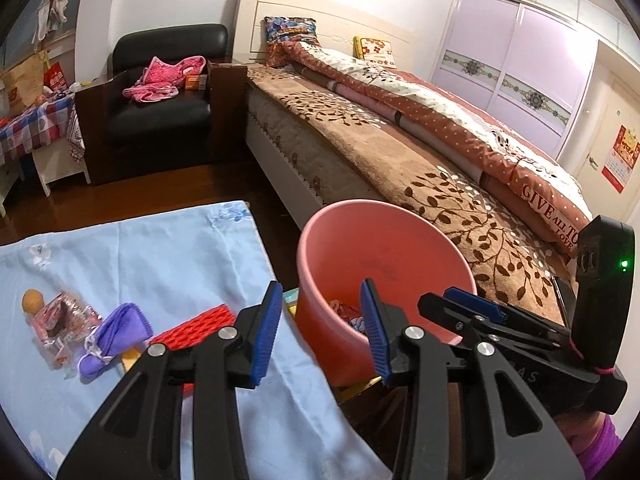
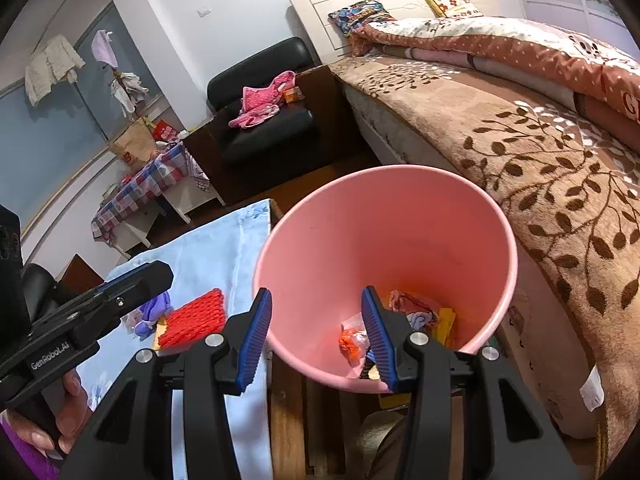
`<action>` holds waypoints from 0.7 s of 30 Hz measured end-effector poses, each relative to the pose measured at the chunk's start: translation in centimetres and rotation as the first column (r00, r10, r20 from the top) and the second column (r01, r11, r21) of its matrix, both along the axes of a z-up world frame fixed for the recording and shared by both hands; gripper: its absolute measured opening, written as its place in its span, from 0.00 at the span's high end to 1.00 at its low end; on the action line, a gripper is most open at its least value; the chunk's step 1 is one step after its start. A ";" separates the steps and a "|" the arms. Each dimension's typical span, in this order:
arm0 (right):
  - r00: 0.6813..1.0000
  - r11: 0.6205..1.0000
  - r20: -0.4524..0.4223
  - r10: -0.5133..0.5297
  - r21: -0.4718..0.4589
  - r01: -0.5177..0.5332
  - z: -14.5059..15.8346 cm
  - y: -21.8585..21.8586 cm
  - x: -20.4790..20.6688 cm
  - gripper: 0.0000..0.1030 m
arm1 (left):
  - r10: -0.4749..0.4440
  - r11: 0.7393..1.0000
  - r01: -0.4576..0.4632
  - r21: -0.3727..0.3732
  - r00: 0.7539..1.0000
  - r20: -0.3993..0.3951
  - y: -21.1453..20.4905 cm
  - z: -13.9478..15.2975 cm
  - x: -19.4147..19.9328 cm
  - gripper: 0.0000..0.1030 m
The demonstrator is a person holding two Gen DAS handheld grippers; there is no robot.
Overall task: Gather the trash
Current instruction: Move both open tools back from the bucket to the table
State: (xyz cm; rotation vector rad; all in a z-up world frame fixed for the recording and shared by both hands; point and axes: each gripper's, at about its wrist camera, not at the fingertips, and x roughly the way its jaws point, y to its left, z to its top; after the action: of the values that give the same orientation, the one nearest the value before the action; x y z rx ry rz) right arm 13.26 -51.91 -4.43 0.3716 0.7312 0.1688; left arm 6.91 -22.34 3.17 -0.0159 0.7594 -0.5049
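Beside the bed (image 1: 400,152), the pink bin (image 2: 384,216) stood near the blue cloth (image 1: 160,264) so both grippers, left (image 1: 320,332) and right (image 2: 316,332), each spread and empty, could drop trash in.

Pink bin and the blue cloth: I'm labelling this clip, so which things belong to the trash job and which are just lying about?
Job: pink bin, red mesh, purple cloth, snack wrapper.
Lying about: bed, armchair, pink clothes.

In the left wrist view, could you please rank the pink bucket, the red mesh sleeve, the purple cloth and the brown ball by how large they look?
1. pink bucket
2. purple cloth and red mesh sleeve: alike; the sleeve is partly hidden behind the left claw
3. brown ball
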 end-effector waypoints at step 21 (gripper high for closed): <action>0.991 0.991 0.035 0.126 -0.047 -0.124 1.7 5.9 -1.0 0.55 | 0.113 0.994 -0.113 -0.004 0.994 -0.010 8.0 -0.8 -2.0 0.61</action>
State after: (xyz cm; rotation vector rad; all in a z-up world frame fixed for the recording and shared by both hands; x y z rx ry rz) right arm 12.28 -46.04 -2.77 0.2796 0.7201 0.2768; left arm 4.88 -14.35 2.37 -0.0654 0.7622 -0.3986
